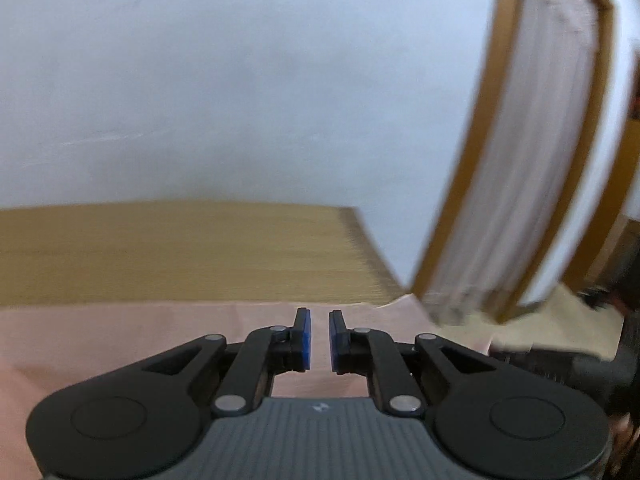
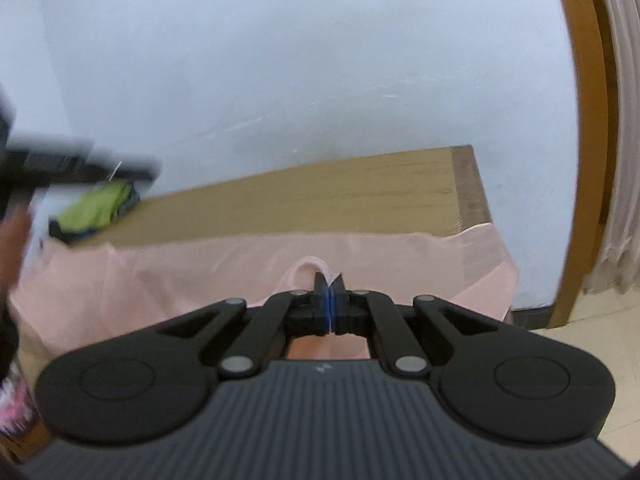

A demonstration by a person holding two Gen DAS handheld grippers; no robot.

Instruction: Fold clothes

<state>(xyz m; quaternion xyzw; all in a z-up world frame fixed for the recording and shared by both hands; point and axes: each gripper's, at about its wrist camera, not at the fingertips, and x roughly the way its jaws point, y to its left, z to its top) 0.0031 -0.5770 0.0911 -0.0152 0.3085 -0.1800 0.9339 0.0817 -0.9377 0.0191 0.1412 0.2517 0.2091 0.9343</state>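
Pale blue wall [image 1: 240, 80] fills the background, with a wooden table [image 1: 180, 252] running ahead of both grippers. Pink garment [image 2: 200, 272] lies spread over the table's near side, directly beneath and in front of each gripper. Right gripper [image 2: 330, 284] has its jaws pressed together on a raised fold of the pink garment. Left gripper [image 1: 319, 332] hovers over the cloth with its jaws slightly apart, gripping nothing. Far to the right gripper's left, a green folded cloth [image 2: 96, 208] rests on the table.
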